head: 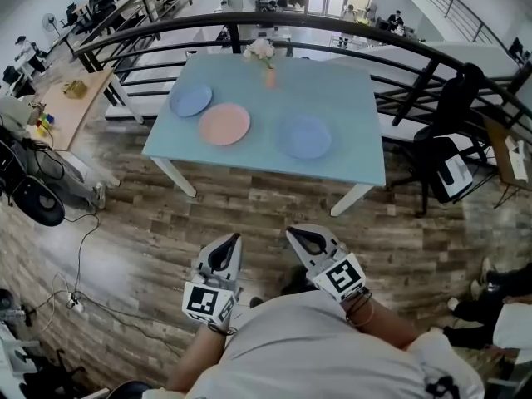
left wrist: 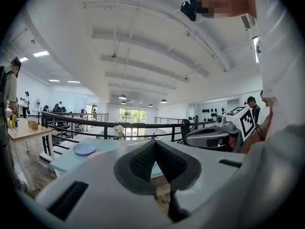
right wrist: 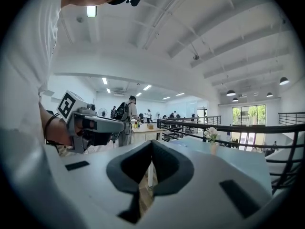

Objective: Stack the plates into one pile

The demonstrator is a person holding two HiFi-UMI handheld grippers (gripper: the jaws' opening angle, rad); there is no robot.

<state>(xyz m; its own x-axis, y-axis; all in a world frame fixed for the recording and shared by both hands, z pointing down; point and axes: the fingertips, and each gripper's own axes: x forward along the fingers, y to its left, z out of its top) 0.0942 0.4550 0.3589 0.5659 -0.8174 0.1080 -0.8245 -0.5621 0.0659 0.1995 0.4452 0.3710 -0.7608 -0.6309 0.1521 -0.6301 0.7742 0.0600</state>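
Pink plate [head: 224, 125] between blue plates [head: 304, 136], flowers [head: 260, 50] in vase [head: 270, 77]

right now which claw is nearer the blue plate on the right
right. the right claw is straight back from the blue plate, short of the table; the left claw is back and off to its left

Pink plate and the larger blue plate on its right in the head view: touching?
Apart. The head view shows a strip of bare table between the pink plate and the larger blue plate, with no overlap.
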